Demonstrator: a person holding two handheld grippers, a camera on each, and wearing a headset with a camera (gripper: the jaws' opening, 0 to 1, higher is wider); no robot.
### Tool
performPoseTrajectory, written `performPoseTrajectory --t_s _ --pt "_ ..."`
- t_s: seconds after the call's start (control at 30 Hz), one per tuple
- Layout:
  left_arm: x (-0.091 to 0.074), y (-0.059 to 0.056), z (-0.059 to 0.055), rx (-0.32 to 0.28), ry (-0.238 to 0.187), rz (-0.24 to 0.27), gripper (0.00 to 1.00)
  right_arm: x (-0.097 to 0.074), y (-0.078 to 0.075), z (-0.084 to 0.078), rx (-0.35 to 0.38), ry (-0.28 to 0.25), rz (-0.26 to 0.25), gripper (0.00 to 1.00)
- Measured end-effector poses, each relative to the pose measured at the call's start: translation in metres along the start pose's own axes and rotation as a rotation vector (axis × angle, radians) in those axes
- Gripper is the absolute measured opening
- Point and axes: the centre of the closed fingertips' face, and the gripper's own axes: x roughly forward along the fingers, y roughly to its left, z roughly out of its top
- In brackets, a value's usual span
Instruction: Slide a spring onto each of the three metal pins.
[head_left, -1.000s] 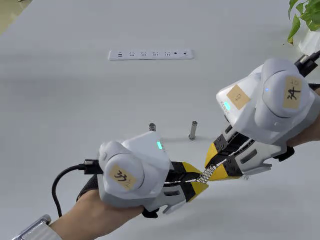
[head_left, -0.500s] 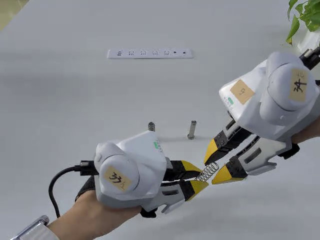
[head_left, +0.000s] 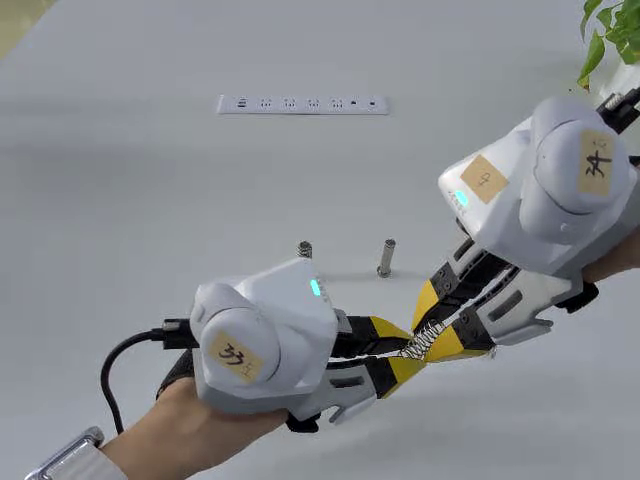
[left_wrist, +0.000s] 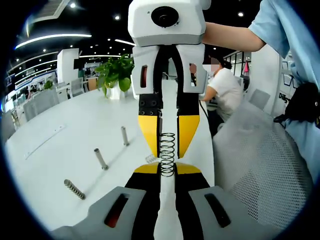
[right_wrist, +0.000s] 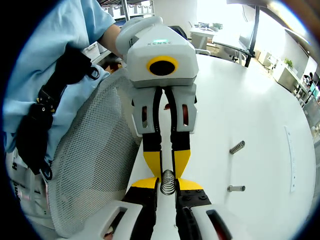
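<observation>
Two hand-held grippers met tip to tip just above a plain white desk (head_left: 150, 220), sharing one spring (head_left: 424, 340) between them. The left hand-held gripper (head_left: 404, 358) had its yellow-tipped jaws pressed together on one end of the spring. The right hand-held gripper (head_left: 438, 330) came in from the opposite side, its jaws closed against the coils further along. The spring hung in the air, clear of the desk, stretched straight between both pairs of jaws.

Three pins stood upright in a row on the desk beyond the grippers. In the left gripper view, the nearest pin (left_wrist: 74, 189) carried a coil along its length. The middle pin (left_wrist: 101, 158) and the far pin (left_wrist: 124, 135) were bare metal. All three stood well apart from the held spring.

The desk was matte, pale and broad, with soft shadows under the pins. A white power strip (head_left: 302, 104) lay flat far across it, and green plant leaves (head_left: 605, 40) hung in at the far right corner. A black cable (head_left: 125, 355) ran from the back of the left hand-held gripper. Beside the desk stood a grey mesh chair (right_wrist: 95, 165). The room behind was an open office with a dark ceiling dotted with spotlights, and a person (left_wrist: 220, 90) sat further back
</observation>
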Motion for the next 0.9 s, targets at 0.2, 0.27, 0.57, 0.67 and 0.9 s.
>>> performPoseTrajectory --t_s 0.2,0.27,0.57,0.67,0.9 --pt "0.0009 -0.0008 0.0028 0.0 -0.01 -0.004 0.06 0.0006 -0.0016 -0.0001 -0.004 0.0 0.0 0.08" --pt "0.0013 -0.0009 0.0043 0.002 -0.015 -0.004 0.06 0.0006 -0.0016 0.0002 0.0 -0.002 0.002 0.08" --pt "0.003 -0.0008 0.0064 0.002 -0.026 -0.005 0.06 -0.0007 -0.0015 -0.004 -0.01 0.019 0.007 0.08" --pt "0.0031 -0.0007 0.0069 0.001 -0.028 -0.004 0.06 -0.0012 -0.0006 -0.0033 -0.01 0.018 0.007 0.08" --pt "0.0039 -0.0029 0.0068 0.006 -0.028 -0.013 0.06 -0.0012 0.0025 -0.0029 -0.012 0.025 0.02 0.08"
